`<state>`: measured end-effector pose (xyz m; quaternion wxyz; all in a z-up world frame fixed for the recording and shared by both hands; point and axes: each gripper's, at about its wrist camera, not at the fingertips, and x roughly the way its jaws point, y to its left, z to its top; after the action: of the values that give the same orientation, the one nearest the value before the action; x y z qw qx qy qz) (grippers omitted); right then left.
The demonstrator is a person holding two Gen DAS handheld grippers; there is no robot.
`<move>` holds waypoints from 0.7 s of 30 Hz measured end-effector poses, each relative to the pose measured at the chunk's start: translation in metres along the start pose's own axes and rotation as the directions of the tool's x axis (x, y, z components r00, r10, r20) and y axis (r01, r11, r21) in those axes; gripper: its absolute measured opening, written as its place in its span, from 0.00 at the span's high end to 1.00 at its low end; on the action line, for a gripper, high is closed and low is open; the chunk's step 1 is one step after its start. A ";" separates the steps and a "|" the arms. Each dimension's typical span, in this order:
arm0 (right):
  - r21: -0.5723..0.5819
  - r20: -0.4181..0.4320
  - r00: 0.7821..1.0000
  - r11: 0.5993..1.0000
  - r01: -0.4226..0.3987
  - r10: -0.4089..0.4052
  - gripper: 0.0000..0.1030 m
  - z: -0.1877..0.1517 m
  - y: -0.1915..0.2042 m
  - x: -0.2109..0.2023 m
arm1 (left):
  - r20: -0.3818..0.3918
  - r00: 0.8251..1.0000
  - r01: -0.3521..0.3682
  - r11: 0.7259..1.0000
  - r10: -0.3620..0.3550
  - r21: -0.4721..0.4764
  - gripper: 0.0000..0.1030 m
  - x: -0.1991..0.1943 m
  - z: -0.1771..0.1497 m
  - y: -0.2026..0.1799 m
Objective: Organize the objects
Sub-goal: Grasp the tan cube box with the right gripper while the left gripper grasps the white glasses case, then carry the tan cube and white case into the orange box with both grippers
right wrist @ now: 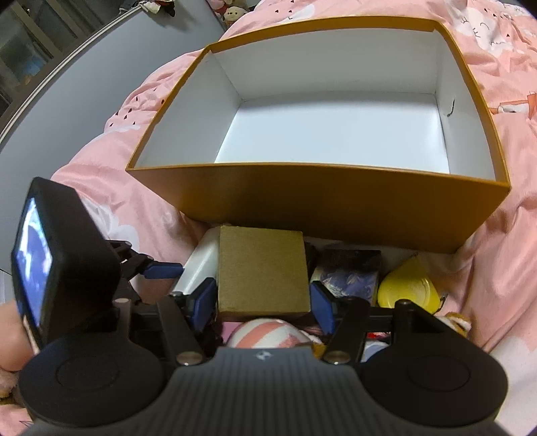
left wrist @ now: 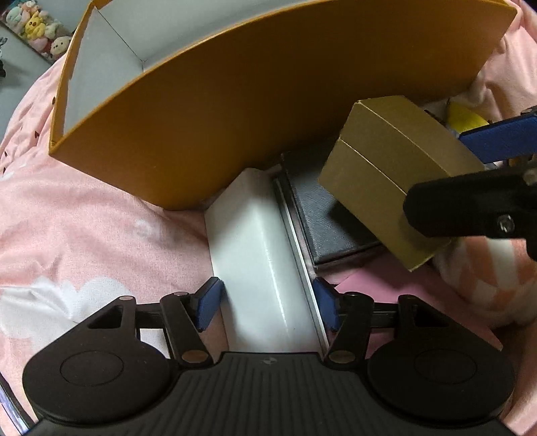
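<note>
Lifting stage | right gripper (right wrist: 263,296) clamps gold box (right wrist: 263,271), raised just before empty orange box (right wrist: 322,198); left gripper (left wrist: 266,307) pinches white box (left wrist: 258,255) on bedspread | next: carry gold box over near wall, lower inside

A pink bedspread (right wrist: 503,67) printed with white clouds and small dark marks covers the whole surface in both views, rumpled into soft folds, and in the left wrist view it spreads out pale and creased toward the lower left (left wrist: 84,241). Beyond its far edge stands a plain grey wall (right wrist: 84,87) crossed by a slanting pale rail (right wrist: 67,60), with dim glass-fronted shelving (right wrist: 30,50) above it. A row of small plush toys (left wrist: 37,28) sits on a ledge in the far corner, and the light is soft, indoor and even.
</note>
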<state>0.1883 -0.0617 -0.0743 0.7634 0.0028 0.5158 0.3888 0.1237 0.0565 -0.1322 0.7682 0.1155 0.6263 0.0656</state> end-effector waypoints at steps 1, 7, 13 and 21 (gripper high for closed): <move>0.002 0.000 1.000 1.000 -0.001 0.001 0.39 0.000 0.000 0.000 | 0.005 1.000 0.009 1.000 -0.009 -0.007 0.35 -0.002 -0.001 0.003; -0.004 0.007 1.000 1.000 0.000 0.000 0.39 -0.001 0.000 0.000 | 0.068 0.994 0.091 0.993 -0.085 -0.080 0.60 -0.026 -0.008 0.030; 0.017 0.009 1.000 1.000 -0.005 0.005 0.40 0.000 -0.002 -0.001 | 0.152 0.978 0.172 0.970 -0.146 -0.173 0.68 -0.049 -0.019 0.062; 0.042 0.049 0.998 0.998 -0.048 0.046 0.40 0.009 0.002 -0.027 | 0.350 0.909 0.325 0.911 -0.227 -0.255 0.68 -0.133 -0.026 0.093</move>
<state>0.1895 -0.0729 -0.0480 0.7661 0.0406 0.5054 0.3950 0.0748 0.1155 0.0133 0.8673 -0.0874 0.4890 0.0326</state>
